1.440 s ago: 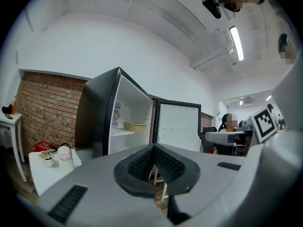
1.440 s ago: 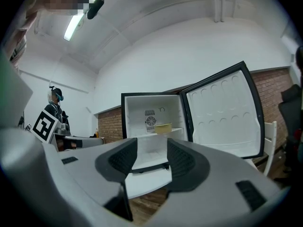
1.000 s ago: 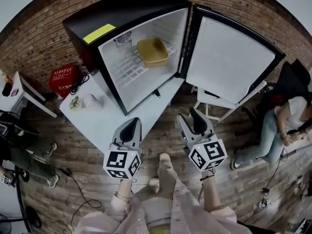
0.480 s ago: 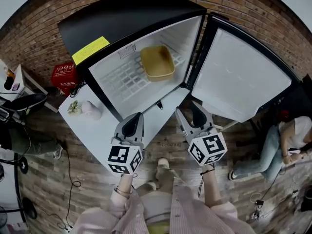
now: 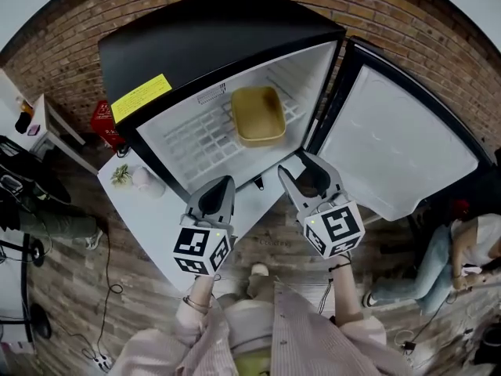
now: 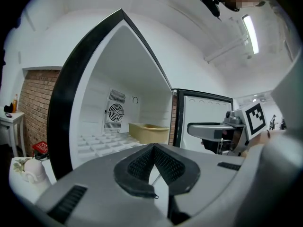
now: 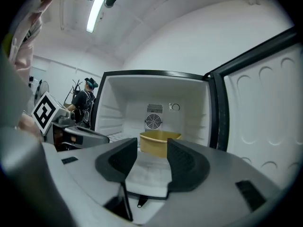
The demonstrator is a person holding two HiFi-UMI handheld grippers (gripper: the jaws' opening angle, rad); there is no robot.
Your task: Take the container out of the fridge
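upright container [image 5: 258,116], lengthwise into fridge [image 5: 219,30]

Lab-like recording room
Floor cables [image 5: 107,257] at 8 o'clock, a seated person [image 5: 468,245] at 4 and a ceiling tube light [image 6: 249,32] are seen.

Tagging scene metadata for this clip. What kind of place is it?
Likely a lab or studio workspace, not a home kitchen. A small fridge stands open on a white table against a bare brick wall. A person sits off to the side on the wood floor.
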